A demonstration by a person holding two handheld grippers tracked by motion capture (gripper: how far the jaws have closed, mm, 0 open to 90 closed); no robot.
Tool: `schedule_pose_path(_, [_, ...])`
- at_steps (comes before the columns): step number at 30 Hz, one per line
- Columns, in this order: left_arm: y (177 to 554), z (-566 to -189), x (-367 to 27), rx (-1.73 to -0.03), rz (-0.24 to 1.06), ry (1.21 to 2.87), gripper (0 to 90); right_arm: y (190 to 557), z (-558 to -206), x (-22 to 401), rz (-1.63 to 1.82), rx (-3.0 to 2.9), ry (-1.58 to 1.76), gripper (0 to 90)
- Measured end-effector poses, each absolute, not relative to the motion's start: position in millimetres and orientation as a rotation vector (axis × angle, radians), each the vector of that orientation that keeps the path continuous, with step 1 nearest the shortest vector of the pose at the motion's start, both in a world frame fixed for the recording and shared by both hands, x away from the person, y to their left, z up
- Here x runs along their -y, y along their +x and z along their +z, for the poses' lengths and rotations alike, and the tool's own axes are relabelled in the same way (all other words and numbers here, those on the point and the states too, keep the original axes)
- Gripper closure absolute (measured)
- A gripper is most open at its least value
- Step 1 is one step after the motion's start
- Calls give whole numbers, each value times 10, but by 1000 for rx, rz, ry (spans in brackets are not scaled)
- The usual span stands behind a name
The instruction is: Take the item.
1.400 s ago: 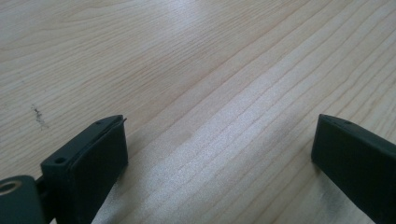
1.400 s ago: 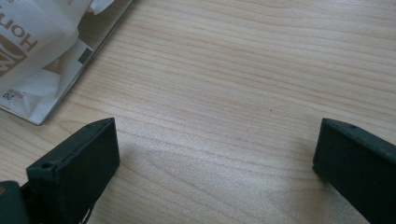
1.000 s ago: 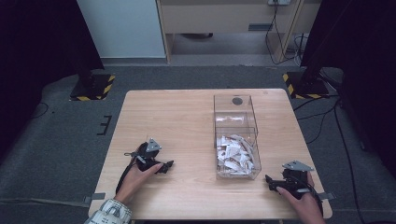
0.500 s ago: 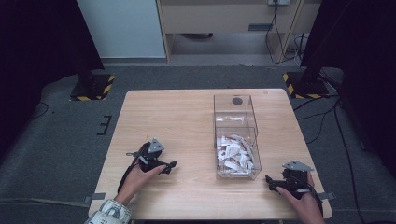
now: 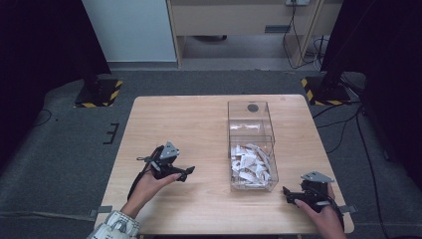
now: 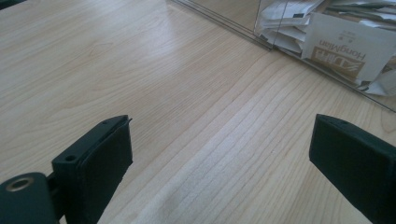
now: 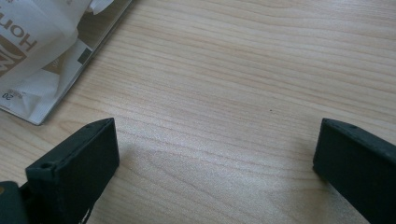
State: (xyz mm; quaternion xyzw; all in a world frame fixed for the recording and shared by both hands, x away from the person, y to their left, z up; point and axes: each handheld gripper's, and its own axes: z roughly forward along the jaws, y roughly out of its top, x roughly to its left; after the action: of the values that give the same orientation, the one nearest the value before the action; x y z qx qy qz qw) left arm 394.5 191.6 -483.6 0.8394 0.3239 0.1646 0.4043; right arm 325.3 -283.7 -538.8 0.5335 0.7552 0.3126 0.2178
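A clear plastic box [image 5: 251, 144] stands right of the table's middle, its near half holding several white paper packets [image 5: 250, 165]. My left gripper [image 5: 186, 174] hovers low over the wood to the box's left, jaws wide open and empty; in the left gripper view [image 6: 219, 163] the box wall and packets [image 6: 348, 46] lie ahead at upper right. My right gripper [image 5: 290, 194] rests near the front right corner, open with nothing between its jaws; in the right gripper view [image 7: 215, 158] the box corner with packets [image 7: 42, 60] lies at upper left.
The wooden table [image 5: 199, 124] is bare on its left and far side. Grey carpet surrounds it, with yellow-black striped stand bases [image 5: 97, 94] at back left and back right [image 5: 323, 89]. Cables [image 5: 348, 119] trail on the floor at right.
My left gripper has shifted slightly right toward the box. The right gripper has barely moved.
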Motion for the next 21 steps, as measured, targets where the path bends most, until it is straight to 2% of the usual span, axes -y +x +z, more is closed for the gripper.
schedule_pose_path(6, [3954, -4777, -1833, -792, 447, 2122, 61, 3253, -5388, 2837, 865, -2091, 1476, 7])
schedule_pose_path(21, [3963, -4590, -1597, -733, 432, 2114, 61, 3253, -5388, 2837, 865, -2091, 1477, 6])
